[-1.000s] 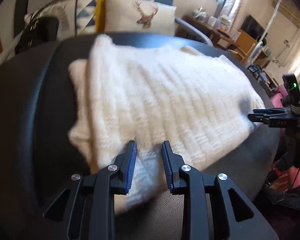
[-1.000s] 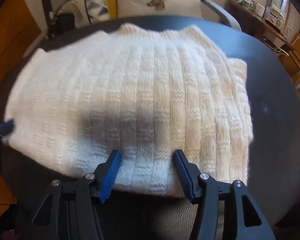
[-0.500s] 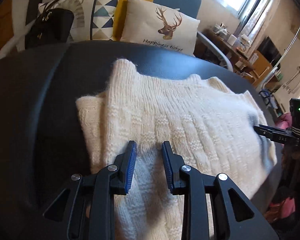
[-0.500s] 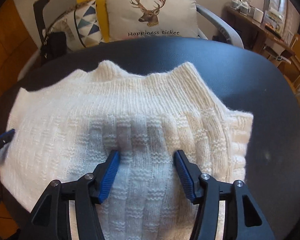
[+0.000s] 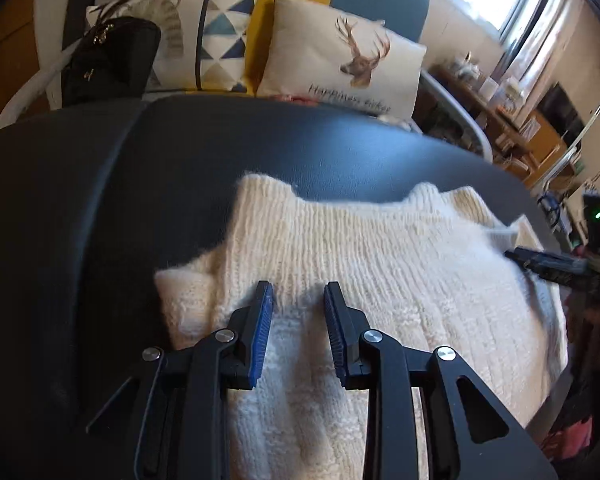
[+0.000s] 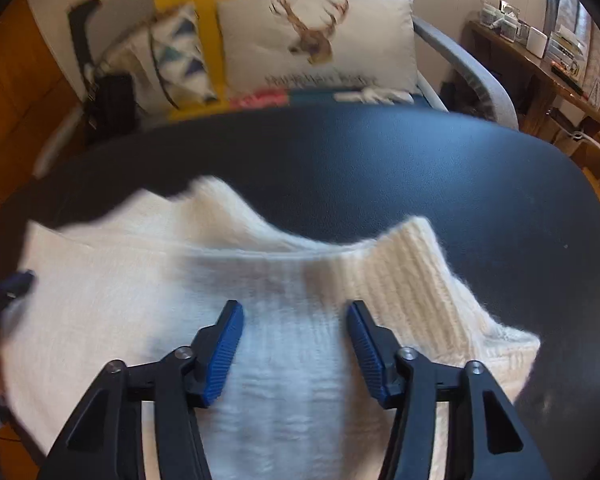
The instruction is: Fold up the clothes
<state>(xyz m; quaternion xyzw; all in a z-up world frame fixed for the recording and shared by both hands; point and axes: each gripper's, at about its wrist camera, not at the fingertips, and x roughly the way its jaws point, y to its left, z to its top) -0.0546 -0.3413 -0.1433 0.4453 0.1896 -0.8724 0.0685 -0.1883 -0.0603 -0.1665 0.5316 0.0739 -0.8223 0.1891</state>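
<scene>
Left wrist view, from its left side: a black bag point(image 5: 112, 60) leans by a triangle pillow point(image 5: 216, 36), with a deer pillow point(image 5: 340, 60) to its right, all on the sofa beyond the dark table point(image 5: 80, 208). Your white sweater point(image 5: 380, 280) lies flat on the near half of that table, neckline on the far side. Your left gripper point(image 5: 298, 296) hovers over the sweater's left part, jaws a little apart with only knit beneath them, nothing pinched. At the far right your right gripper point(image 5: 540, 262) reaches in over the sweater's right edge.

Right wrist view: your left gripper's blue tip point(image 6: 16, 284) shows at the left edge. Your right gripper point(image 6: 296, 316) sits above the sweater point(image 6: 120, 300) just near of the collar, jaws wide but closing, the pads not pressing the knit. The table point(image 6: 420, 168) is beyond.
</scene>
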